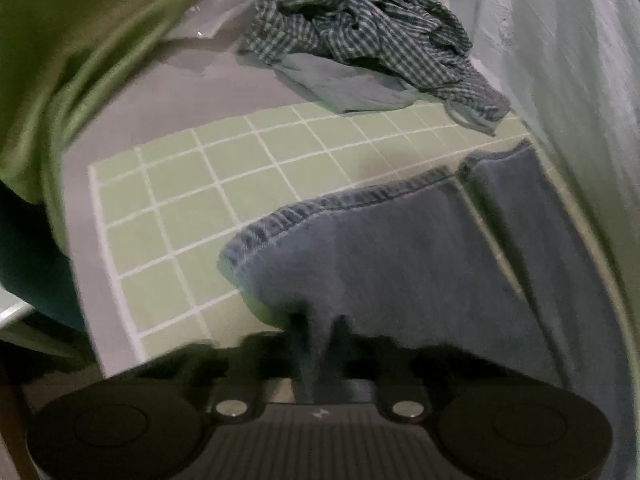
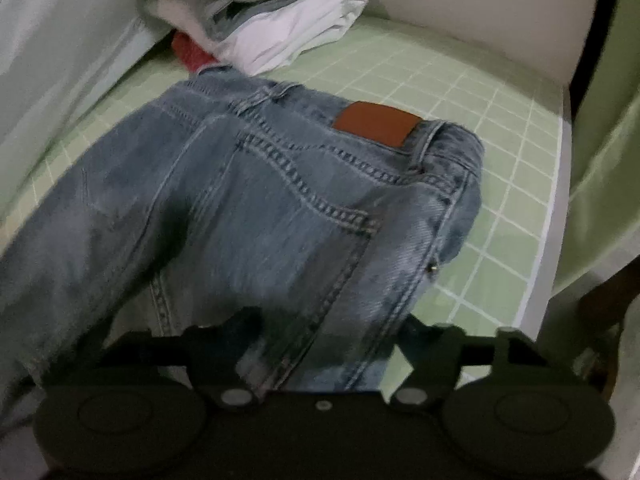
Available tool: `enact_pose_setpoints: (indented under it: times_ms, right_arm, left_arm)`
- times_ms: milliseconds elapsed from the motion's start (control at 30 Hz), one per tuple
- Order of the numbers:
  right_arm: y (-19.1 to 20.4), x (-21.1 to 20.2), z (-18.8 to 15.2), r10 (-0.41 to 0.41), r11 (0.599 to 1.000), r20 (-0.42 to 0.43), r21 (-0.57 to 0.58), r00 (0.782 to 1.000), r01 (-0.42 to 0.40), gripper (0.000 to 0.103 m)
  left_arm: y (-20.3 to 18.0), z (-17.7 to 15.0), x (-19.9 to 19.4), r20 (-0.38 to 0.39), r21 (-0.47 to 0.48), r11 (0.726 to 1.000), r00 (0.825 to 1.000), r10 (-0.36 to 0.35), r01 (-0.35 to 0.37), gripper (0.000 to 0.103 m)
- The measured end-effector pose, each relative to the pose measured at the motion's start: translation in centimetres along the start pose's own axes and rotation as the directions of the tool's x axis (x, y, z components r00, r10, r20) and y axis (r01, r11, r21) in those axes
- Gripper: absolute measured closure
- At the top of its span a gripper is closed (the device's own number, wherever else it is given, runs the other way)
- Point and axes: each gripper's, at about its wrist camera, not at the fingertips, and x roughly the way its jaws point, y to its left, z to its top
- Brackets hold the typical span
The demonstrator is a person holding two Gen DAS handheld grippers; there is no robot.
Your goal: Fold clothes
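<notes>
Denim fills the near edge of both wrist views. Left tongs (image 1: 320,336) are clenched on a bunched fold of the jeans (image 1: 400,260) near the leg hem, cloth pinched up between the two close-set fingers. Right tongs (image 2: 320,340) straddle the seat end of the jeans (image 2: 280,208), fingers set fairly wide with denim between them; whether the pads press on the cloth I cannot tell, since the fabric covers the tips. Jeans lie spread on a green grid mat (image 1: 200,200) over the counter (image 1: 180,76), back pocket and brown leather patch (image 2: 376,124) facing up. Far end of the left view: a crumpled checked shirt (image 1: 360,28) on a pale blue cloth (image 1: 340,84). Far end of the right view: a stack of folded clothes (image 2: 280,24), white and cream on top, something red (image 2: 192,54) at its base, close to the waistband. Both views are motion-blurred.
</notes>
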Motion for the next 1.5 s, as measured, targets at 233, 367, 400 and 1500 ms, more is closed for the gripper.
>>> enact_pose_setpoints:
  times_ms: [233,367,400,1500]
  right_arm:
    - [-3.3,-3.0,0.9,0.192,0.970,0.060,0.141,0.980,-0.199,0.082]
    - [-3.5,-6.0,1.8,0.254,0.950,0.132,0.152,0.958,-0.273,0.083]
    - [-3.4,-6.8,2.2,0.270,0.944,0.151,0.151,0.951,-0.293,0.084]
    - [13.6,1.2,17.7,0.340,0.933,0.173,0.057,0.924,-0.354,0.071]
  left_arm:
    - [-1.4,0.5,-2.0,0.057,0.014,0.999,0.997,-0.053,0.052,0.096]
    - [-2.3,1.4,-4.5,0.101,0.041,0.995,0.990,-0.095,0.091,0.097]
    - [-2.7,1.7,-5.4,0.120,0.054,0.993,0.987,-0.109,0.104,0.097]
    - [-31.3,11.3,4.0,0.279,0.311,0.949,0.951,-0.136,0.045,0.027]
